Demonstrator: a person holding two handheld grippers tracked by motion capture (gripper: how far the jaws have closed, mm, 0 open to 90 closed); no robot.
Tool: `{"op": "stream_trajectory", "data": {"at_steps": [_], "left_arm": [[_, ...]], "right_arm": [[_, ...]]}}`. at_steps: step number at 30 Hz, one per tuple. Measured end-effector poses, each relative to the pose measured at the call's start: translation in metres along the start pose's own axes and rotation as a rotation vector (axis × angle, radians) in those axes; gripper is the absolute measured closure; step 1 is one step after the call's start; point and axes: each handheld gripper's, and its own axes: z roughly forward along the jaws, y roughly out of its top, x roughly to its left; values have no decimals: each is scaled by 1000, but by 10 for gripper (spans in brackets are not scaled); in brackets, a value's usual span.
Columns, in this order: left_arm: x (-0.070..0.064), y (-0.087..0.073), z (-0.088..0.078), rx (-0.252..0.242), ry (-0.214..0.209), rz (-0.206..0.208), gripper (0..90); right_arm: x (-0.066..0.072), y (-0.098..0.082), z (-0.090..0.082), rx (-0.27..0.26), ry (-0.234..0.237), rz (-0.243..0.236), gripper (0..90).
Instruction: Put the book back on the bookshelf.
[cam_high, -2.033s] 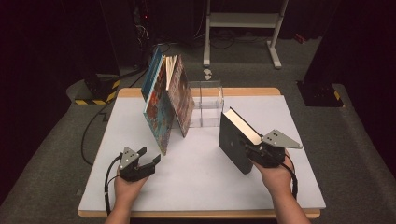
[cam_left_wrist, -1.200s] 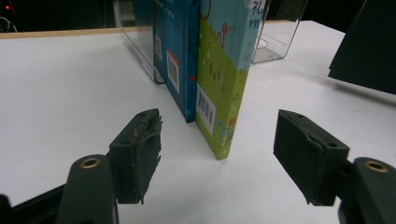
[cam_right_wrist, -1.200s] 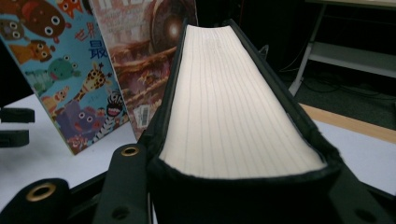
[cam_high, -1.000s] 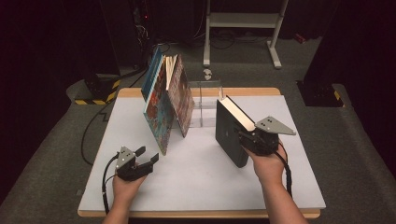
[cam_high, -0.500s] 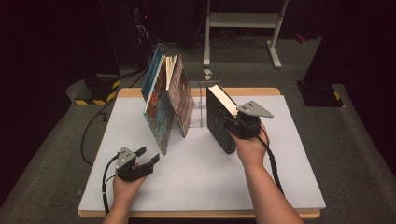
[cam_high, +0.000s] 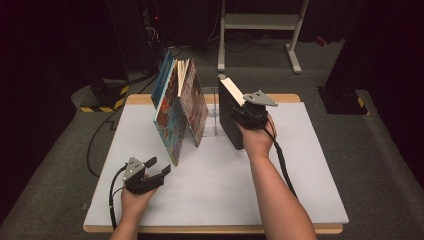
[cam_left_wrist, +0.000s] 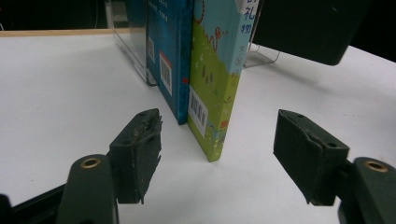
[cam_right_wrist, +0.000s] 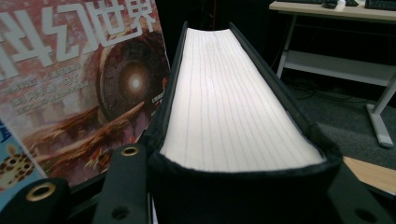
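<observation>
While the right gripper (cam_high: 240, 116) is seen just right of the frame's centre in the high view, its jaws are clamped on a thick black book (cam_high: 229, 114), which is held upright with its pale page edge (cam_right_wrist: 233, 98) turned upward. In the right gripper view the book is gripped across its thickness, one jaw against each dark cover, and it runs away from the camera up the middle of the frame. To its left in that view a red-brown cover with large white characters (cam_right_wrist: 74, 70) is seen close by; whether the two touch cannot be told.

At the lower left of the high view the left gripper (cam_high: 159, 167) is held low over the white table (cam_high: 300, 165), its jaws parted with nothing between them. In the left gripper view the jaws are pointed at a blue book (cam_left_wrist: 170, 51) and a green book (cam_left_wrist: 215, 79), both stood on end.

Left of the black book in the high view, leaning books (cam_high: 177, 107) are propped in a clear stand (cam_high: 214, 112).
</observation>
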Motion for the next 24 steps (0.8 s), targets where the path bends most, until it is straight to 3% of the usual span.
{"op": "stream_trajectory", "data": {"at_steps": [8, 10, 13, 17, 24], "left_arm": [[2, 1, -2, 6, -10, 8, 321], [1, 2, -3, -4, -10, -9, 321], [4, 3, -4, 6, -10, 13, 321], [4, 3, -3, -3, -8, -7, 321], [4, 3, -3, 1, -9, -1, 321]], "right_arm": [[3, 7, 21, 6, -19, -4, 540], [3, 9, 25, 8, -20, 1, 540], [4, 11, 30, 5, -21, 3, 539], [5, 12, 37, 7, -34, 0, 540], [2, 10, 48, 17, -40, 13, 540]]}}
